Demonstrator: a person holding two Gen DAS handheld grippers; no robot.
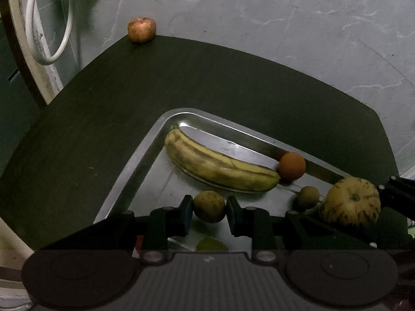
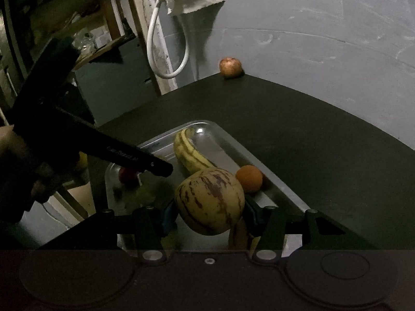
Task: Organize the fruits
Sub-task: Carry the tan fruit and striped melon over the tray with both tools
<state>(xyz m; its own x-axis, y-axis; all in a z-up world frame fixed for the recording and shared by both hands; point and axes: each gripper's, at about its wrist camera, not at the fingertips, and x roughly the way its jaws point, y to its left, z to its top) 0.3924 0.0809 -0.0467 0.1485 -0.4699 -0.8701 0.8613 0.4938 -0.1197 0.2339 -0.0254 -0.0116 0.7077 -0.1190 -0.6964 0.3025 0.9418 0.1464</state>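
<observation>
My left gripper (image 1: pixel 209 207) is shut on a small round brownish-green fruit (image 1: pixel 209 206) held just above the metal tray (image 1: pixel 129 176). My right gripper (image 2: pixel 210 207) is shut on a pale yellow striped melon (image 2: pixel 209 200), also seen at the tray's right in the left wrist view (image 1: pixel 350 202). In the tray lie a spotted banana (image 1: pixel 218 165), an orange fruit (image 1: pixel 291 165) against the far rim and a small brown fruit (image 1: pixel 308 197). A reddish apple (image 1: pixel 141 29) sits alone at the far corner of the dark table (image 1: pixel 181 77).
The left gripper's body (image 2: pixel 77 140) reaches over the tray's left side in the right wrist view, with something red (image 2: pixel 127 176) beneath it. A white cable loop (image 1: pixel 49 26) hangs on the wall at left. The grey floor lies beyond the table's edges.
</observation>
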